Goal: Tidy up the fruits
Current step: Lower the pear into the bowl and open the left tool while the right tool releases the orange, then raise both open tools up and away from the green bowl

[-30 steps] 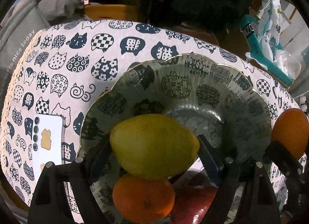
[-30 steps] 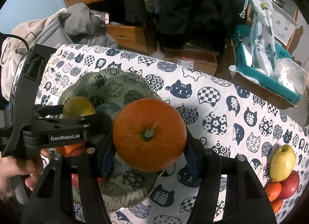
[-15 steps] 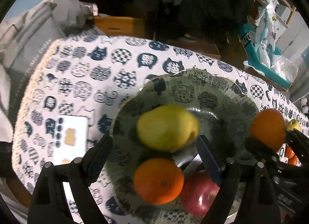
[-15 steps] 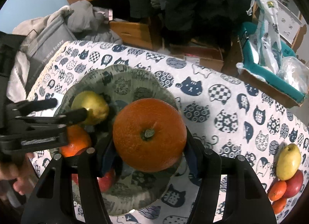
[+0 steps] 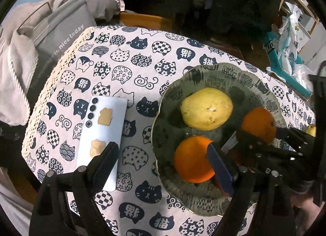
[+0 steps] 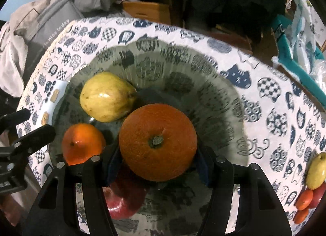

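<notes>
So the right gripper has the big orange between its pads, right over the glass bowl, and its jaws are opening a bit with the fruit still sitting between them. Inside the bowl: a yellow pear toward the far left side, a smaller orange just beside it on the near left, and a red apple at the near edge, partly hidden under the gripper. The left gripper is spread wide with nothing in it, hanging over the bowl's left rim. A phone lies face down on the cat-print tablecloth just left of the bowl. Well off to the bowl's right there's a little pile of more fruit.
</notes>
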